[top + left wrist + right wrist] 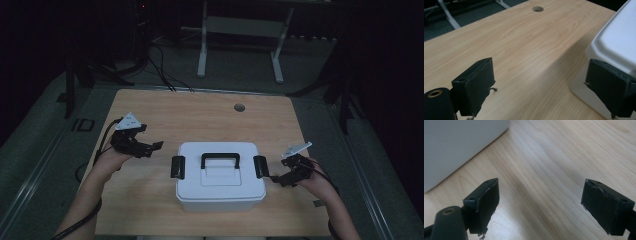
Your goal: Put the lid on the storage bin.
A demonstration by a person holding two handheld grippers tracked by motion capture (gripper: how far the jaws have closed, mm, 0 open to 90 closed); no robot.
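A white plastic box point(220, 182) with a black carry handle point(220, 159) stands at the middle of the wooden table point(200, 115). A black latch sits on each short side, the left latch point(177, 167) and the right latch point(259, 166). My left gripper point(152, 148) hovers to the left of the box, open and empty. In the left gripper view the box's corner point(619, 37) lies behind the right jaw of that gripper point(539, 75). My right gripper point(278, 180) is open, close beside the right latch. In the right gripper view the box wall point(454, 145) stands up and left of the gripper point(541, 192).
A round cable hole point(239, 107) point(537, 9) is in the table's far side. Beyond the table a white metal frame point(202, 50) stands on the dark floor, with black stands and cables at both sides. Bare wood surrounds the box.
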